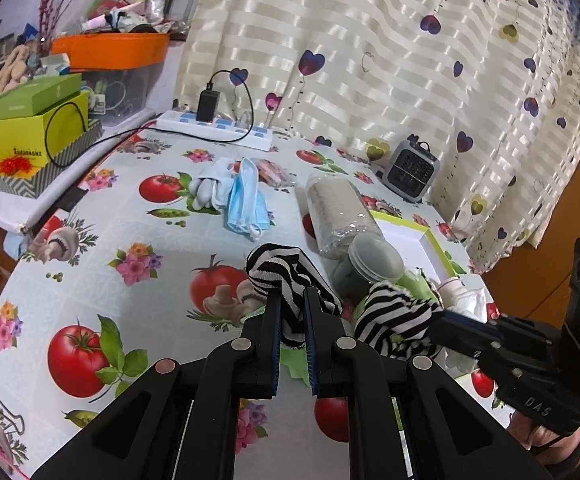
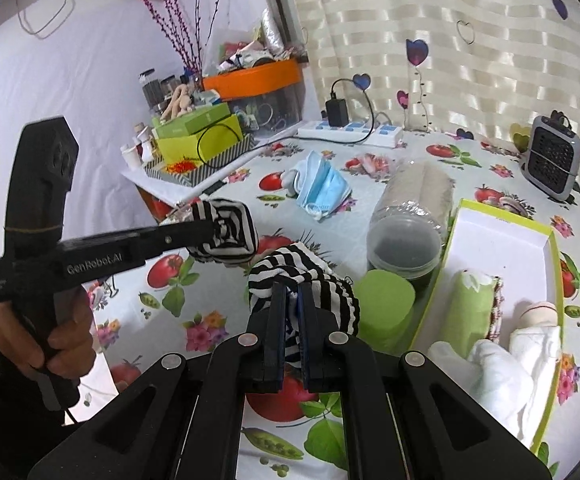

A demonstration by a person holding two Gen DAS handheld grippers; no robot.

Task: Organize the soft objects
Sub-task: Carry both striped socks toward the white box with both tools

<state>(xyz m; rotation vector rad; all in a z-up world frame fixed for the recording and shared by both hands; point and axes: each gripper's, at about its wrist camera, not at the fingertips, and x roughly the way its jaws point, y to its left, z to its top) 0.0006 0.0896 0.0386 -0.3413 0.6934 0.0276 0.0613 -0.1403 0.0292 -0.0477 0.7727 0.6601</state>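
Observation:
My left gripper (image 1: 292,294) is shut on a bunched black-and-white striped cloth (image 1: 278,268) above the tomato-print table. My right gripper (image 2: 292,290) is shut on striped fabric (image 2: 310,276) too, just right of the left one (image 2: 210,226). I cannot tell whether the two bunches are one piece. In the left wrist view the right gripper (image 1: 434,320) comes in from the right. A lime-rimmed white box (image 2: 554,248) at the right holds a green rolled cloth (image 2: 470,304) and white cloths (image 2: 502,372). A blue face mask (image 2: 322,188) and pale gloves (image 1: 206,188) lie farther back.
A plastic-wrapped roll (image 1: 338,208), a lidded clear jar (image 2: 406,248) and a green round pad (image 2: 386,308) sit left of the box. At the back are a power strip (image 1: 214,126), a small grey heater (image 2: 554,156) and the curtain. Stacked boxes (image 1: 30,132) stand on the left shelf.

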